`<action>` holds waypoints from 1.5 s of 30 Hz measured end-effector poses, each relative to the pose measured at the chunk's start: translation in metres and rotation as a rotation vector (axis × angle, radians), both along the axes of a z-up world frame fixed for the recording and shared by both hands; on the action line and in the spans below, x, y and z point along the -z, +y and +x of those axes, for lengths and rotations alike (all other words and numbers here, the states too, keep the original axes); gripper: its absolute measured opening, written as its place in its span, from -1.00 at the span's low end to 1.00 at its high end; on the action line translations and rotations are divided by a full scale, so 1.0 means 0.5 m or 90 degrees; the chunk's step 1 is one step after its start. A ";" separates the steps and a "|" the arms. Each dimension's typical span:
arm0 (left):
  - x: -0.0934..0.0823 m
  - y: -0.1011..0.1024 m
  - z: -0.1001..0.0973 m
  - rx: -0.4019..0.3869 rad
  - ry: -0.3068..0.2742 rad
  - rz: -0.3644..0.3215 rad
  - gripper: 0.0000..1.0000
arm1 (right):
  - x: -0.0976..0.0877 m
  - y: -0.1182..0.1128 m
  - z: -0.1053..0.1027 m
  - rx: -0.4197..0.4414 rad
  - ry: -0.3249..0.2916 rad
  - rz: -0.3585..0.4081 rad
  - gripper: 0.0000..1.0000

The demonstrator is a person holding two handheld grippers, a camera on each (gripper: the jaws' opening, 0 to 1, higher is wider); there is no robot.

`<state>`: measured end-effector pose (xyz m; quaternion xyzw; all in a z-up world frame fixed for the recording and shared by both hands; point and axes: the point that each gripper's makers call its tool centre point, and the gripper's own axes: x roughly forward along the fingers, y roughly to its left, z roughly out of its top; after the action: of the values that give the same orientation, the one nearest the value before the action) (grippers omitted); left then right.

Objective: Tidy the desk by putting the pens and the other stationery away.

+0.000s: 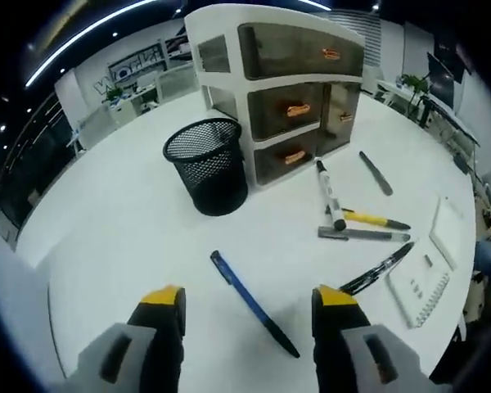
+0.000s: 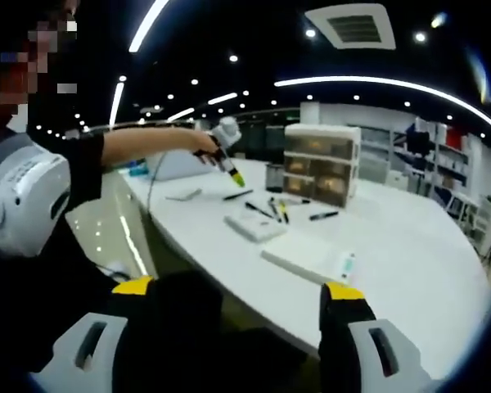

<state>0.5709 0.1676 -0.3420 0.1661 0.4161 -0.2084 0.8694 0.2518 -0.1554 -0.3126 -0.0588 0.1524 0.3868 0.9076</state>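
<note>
My left gripper [image 1: 250, 301] hangs open over a blue pen [image 1: 252, 302] lying between its jaws on the white desk [image 1: 123, 221]. Further right lie a black pen [image 1: 376, 269], a grey pen [image 1: 362, 234], a yellow-bodied pen [image 1: 375, 219], a white marker [image 1: 329, 192] and a dark pen [image 1: 376, 173]. A black mesh pen cup [image 1: 209, 165] stands beside a white drawer unit [image 1: 282, 82]. My right gripper [image 2: 237, 299] is open, held off the desk's near edge with nothing between its jaws. The person's outstretched arm holds the left gripper [image 2: 227, 164] over the far pens [image 2: 266, 209].
A white spiral notebook [image 1: 420, 286] and a white pad [image 1: 446, 232] lie at the right of the desk. From the right gripper view, a notebook [image 2: 255, 226] and a flat sheet [image 2: 307, 254] lie on the desk's near side. Office desks and shelves stand beyond.
</note>
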 end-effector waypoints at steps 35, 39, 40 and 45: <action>0.063 0.000 0.010 -0.038 0.089 0.019 -0.37 | 0.012 -0.029 -0.018 0.018 0.009 0.027 0.53; 0.063 0.000 0.019 -0.037 0.089 0.016 -0.49 | 0.011 -0.034 -0.019 0.022 0.009 0.030 0.53; 0.065 -0.003 0.013 -0.039 0.089 0.017 -0.52 | 0.011 -0.035 -0.019 0.023 0.009 0.031 0.53; 0.078 0.000 0.009 -0.042 0.097 0.019 -0.62 | 0.011 -0.036 -0.020 0.026 0.010 0.034 0.53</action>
<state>0.5754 0.1675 -0.3808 0.1487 0.4894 -0.1852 0.8391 0.2417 -0.1735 -0.3180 -0.0282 0.1506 0.3729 0.9151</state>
